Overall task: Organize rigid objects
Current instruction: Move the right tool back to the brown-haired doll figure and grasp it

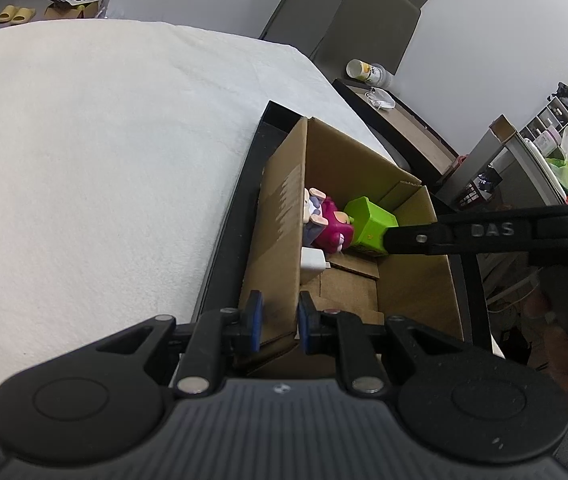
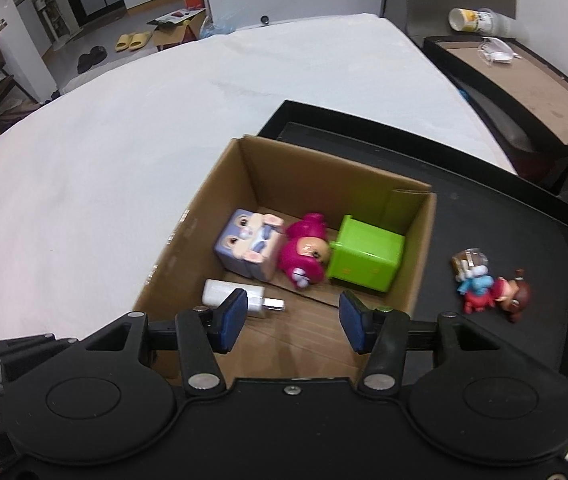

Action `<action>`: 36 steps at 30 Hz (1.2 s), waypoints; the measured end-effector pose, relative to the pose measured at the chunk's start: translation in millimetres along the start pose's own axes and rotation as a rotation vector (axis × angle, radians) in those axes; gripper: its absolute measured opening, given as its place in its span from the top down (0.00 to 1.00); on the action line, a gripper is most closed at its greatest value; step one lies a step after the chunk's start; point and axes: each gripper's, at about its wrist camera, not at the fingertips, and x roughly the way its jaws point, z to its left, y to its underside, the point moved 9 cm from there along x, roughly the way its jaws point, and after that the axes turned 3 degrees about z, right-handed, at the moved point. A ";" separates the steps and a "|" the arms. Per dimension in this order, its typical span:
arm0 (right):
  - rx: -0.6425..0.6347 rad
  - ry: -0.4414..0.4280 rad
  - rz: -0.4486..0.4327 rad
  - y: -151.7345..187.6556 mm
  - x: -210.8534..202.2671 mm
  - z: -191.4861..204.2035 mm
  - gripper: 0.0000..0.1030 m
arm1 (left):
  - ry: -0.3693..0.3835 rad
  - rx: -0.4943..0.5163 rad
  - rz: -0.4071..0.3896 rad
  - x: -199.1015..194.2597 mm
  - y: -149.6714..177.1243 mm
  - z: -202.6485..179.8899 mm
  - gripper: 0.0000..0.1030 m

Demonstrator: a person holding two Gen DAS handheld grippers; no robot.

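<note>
An open cardboard box [image 2: 187, 236] stands on a black tray [image 2: 496, 216]. Inside lie a purple rabbit block [image 2: 247, 244], a magenta figure [image 2: 304, 256], a green cube [image 2: 366, 258] and a white charger [image 2: 231, 298]. My right gripper [image 2: 292, 314] is open and empty above the box's near part. My left gripper [image 1: 277, 320] is shut on the box's near left wall [image 1: 279, 240]. In the left wrist view the right gripper's finger [image 1: 408, 238] reaches beside the green cube [image 1: 370, 226]. A small red-and-blue figure [image 2: 492, 288] lies on the tray right of the box.
The tray sits at the edge of a white-covered table [image 2: 163, 128]. A dark side table [image 2: 524, 80] with a cup [image 2: 472, 20] stands beyond at the right. Shelves and clutter [image 1: 556, 140] are at the far right.
</note>
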 end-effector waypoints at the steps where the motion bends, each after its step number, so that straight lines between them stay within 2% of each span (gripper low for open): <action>1: 0.003 0.003 -0.004 0.0 -2.1 -3.4 0.50 | -0.002 0.001 0.001 0.0 0.1 -0.2 0.84; 20: 0.073 0.025 -0.047 25.1 -31.5 -85.1 0.44 | -0.062 0.030 -0.001 1.2 -0.2 -7.2 0.84; 36: 0.180 0.027 -0.064 51.9 -29.6 -163.5 0.44 | -0.128 0.057 0.000 2.1 0.5 -13.8 0.84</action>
